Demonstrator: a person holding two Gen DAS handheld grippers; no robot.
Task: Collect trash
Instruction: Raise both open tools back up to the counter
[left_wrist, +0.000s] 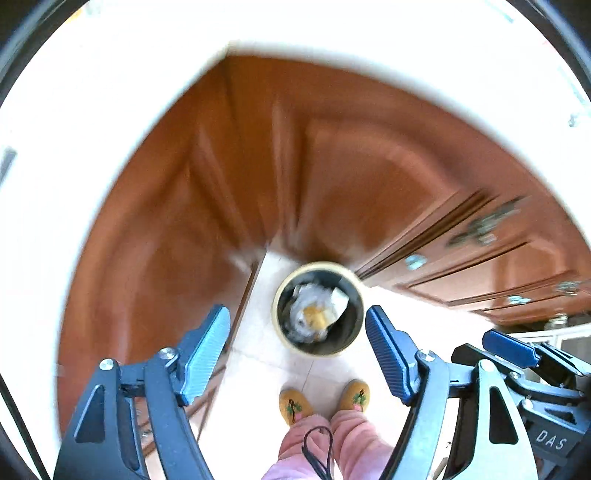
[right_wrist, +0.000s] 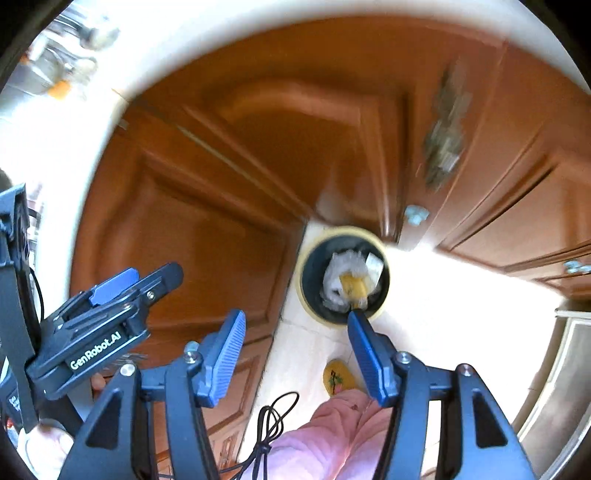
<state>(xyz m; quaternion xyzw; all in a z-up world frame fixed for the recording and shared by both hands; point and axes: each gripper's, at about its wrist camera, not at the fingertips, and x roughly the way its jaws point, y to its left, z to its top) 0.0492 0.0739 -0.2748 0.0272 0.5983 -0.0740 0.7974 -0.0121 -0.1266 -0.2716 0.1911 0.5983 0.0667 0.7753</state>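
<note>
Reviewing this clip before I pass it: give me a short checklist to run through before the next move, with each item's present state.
1. Left gripper empty: ok, jaws open, nothing between them.
2. Right gripper empty: ok, jaws open, nothing held.
3. Trash in the bin: ok, crumpled wrappers lie inside it.
4. Bin upright on the floor: ok, mouth faces up, in the corner by the cabinets.
5. Loose trash left on the floor: cannot tell, only a small patch shows.
6. Feet clear of bin: ok, slippers stand apart from it.
</note>
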